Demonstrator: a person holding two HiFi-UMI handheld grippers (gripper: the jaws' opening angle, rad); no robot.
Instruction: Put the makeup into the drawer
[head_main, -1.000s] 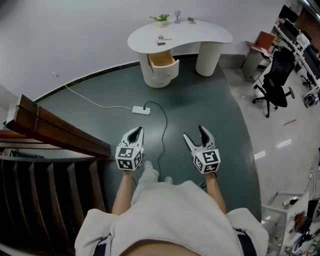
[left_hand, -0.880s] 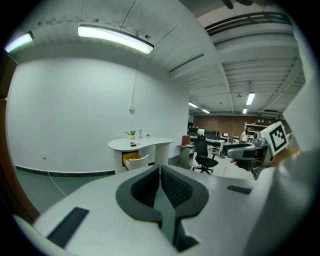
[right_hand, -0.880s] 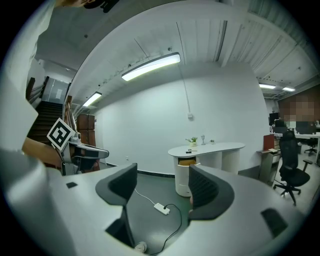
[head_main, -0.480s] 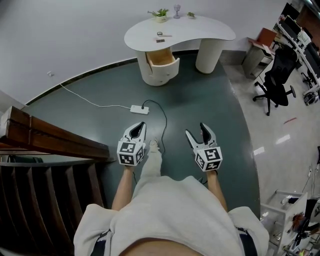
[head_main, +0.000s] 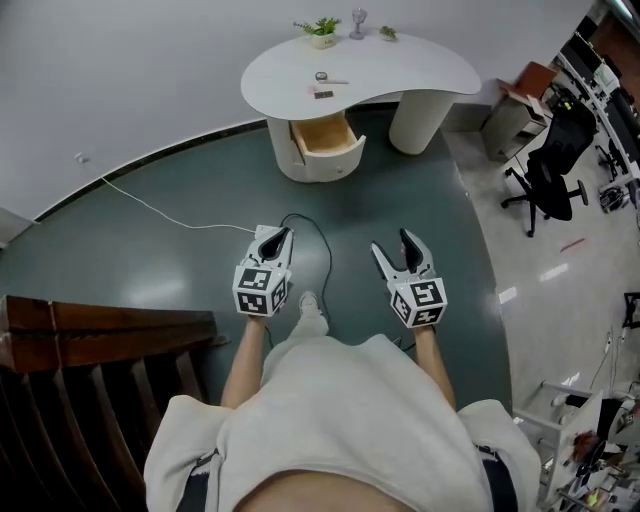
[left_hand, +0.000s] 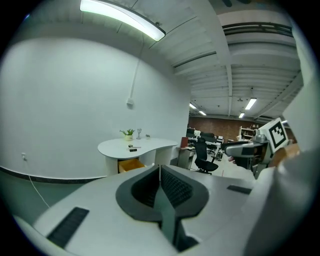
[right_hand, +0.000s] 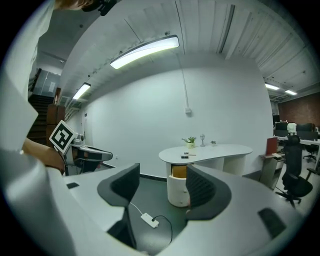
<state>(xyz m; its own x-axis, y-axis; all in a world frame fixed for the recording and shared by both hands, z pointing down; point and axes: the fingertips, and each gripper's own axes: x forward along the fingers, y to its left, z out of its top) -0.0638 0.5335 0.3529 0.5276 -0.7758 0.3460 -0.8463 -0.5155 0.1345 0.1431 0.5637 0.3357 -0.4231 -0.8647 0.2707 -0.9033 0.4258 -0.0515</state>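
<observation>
Both grippers sit closer to the white desk (head_main: 420, 62) than a second ago, and the wooden railing (head_main: 100, 335) has slid to the lower left. Left gripper (head_main: 272, 240): jaws together, empty. Right gripper (head_main: 396, 252): jaws apart, have just been closing a little, nothing between them. Makeup (head_main: 322, 94) lies on the desk top, just above the open drawer (head_main: 325, 138). Grippers hang over the green floor (head_main: 150, 260), well apart from the desk.

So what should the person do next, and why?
Probably walk up to the white table. It stands far off across the floor, the makeup lies on its top above the open drawer, the left hand-held gripper is shut on nothing, and the right hand-held gripper, its jaws just closing, is open and empty.
</observation>
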